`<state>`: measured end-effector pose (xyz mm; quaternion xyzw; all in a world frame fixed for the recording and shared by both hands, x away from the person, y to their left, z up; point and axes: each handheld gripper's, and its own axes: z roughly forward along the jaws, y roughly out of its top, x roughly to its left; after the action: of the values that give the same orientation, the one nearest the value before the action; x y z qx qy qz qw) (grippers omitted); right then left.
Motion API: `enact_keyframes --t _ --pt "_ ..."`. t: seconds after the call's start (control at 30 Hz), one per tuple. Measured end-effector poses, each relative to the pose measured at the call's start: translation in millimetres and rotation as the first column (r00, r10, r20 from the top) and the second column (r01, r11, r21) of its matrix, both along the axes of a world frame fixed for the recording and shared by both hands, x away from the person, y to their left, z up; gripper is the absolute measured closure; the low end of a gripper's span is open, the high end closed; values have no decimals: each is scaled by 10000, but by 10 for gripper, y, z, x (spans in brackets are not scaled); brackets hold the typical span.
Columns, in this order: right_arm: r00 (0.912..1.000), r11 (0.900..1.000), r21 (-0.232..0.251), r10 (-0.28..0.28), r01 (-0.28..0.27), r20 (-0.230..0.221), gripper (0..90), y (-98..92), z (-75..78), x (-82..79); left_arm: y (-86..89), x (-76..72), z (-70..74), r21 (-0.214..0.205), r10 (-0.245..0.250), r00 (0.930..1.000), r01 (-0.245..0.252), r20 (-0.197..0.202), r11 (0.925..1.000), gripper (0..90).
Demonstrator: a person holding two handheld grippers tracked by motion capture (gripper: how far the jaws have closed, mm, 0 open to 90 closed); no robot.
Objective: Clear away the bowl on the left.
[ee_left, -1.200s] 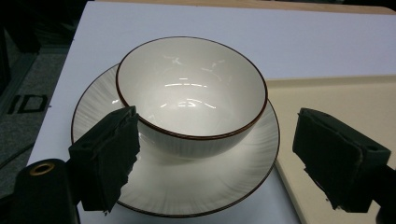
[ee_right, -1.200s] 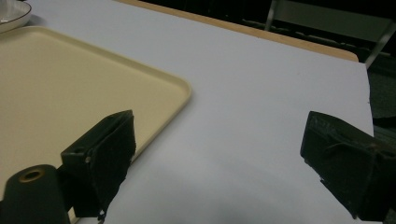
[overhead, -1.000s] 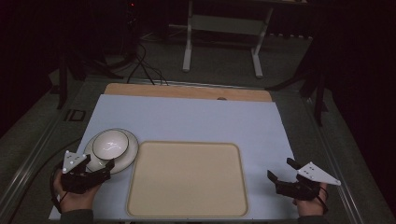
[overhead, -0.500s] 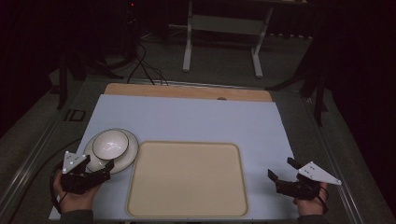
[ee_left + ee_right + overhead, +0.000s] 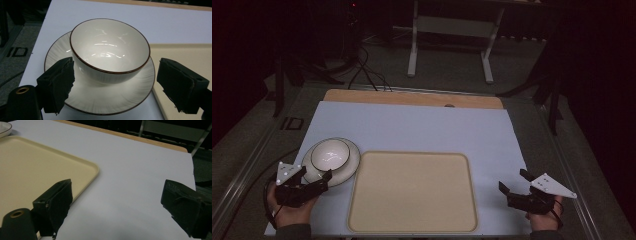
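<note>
A glossy white ceramic bowl with a thin brown rim (image 5: 110, 48) sits upright in the middle of a matching white ribbed plate edged in the same brown (image 5: 75, 97), and the pair rests on the pale blue-grey sheet covering the table (image 5: 422, 127), at its near left. Just beside the plate, to its right, lies a shallow cream-coloured rectangular plastic tray with rounded corners (image 5: 412, 190), bare on its surface. The left gripper (image 5: 314, 177) — held in the person's left hand (image 5: 292, 212) — hovers at the plate's near edge with its black jaws spread wide, one on each side of the bowl in the left gripper view and touching neither bowl nor plate; it holds nothing. The right gripper (image 5: 513, 181), in the person's right hand (image 5: 542, 220), sits well apart at the near right of the sheet, past the tray's right edge; its jaws are likewise wide apart and empty, with bare sheet between them. A strip of light wooden tabletop (image 5: 412, 97) shows along the sheet's far edge — beyond it the room is dark.
</note>
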<state>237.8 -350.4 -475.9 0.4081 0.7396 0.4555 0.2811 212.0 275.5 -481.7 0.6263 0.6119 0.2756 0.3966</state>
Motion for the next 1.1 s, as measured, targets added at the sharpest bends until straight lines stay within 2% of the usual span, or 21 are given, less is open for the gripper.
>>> enact_keyframes --t 0.17,0.4,0.6,0.83,1.1 --pt "10000 10000 3 -22 22 12 101 0 2 -9 37 -7 7 -118 207 9997 -206 87 9997 154" --pt "10000 10000 15 -68 68 25 101 5 -1 -13 87 40 49 -484 424 9990 -418 115 9980 152" --pt "9998 9997 162 -175 174 81 101 -10 3 -20 84 97 180 -187 482 9984 -476 311 9987 152" --pt "9996 9994 273 -237 233 135 101 -32 11 -25 158 226 298 -227 739 9968 -732 302 9971 151" --pt "9996 9994 239 -236 233 132 101 -25 13 -23 275 333 358 -225 1091 9926 -1080 530 9939 151"
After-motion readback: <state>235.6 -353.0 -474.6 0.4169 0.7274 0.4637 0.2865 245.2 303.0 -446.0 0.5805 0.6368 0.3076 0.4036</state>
